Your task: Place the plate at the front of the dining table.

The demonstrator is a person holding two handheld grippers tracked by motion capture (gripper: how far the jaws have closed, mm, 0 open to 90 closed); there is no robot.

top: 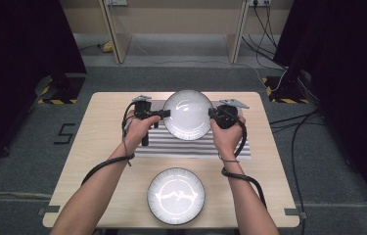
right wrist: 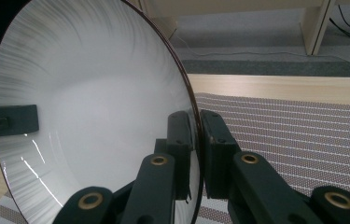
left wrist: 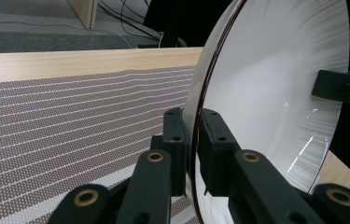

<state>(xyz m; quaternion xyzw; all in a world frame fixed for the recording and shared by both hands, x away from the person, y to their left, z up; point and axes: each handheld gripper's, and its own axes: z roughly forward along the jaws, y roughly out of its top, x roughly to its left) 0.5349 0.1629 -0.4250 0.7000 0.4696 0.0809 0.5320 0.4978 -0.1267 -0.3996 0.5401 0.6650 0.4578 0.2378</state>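
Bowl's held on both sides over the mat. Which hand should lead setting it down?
Neither clearly: left gripper and right gripper clamp opposite rims of the bowl above the striped mat. Probably lower both together.

Two bowls [top: 188, 114] [top: 176, 196], one striped mat [top: 191, 145], one table [top: 98, 142], two grippers [top: 164, 113] [top: 214, 114]

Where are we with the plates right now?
Done: one plate lies flat at the table's near edge. In hand: left gripper and right gripper both pinch the rim of a tilted plate over the striped mat. Left: setting it down.
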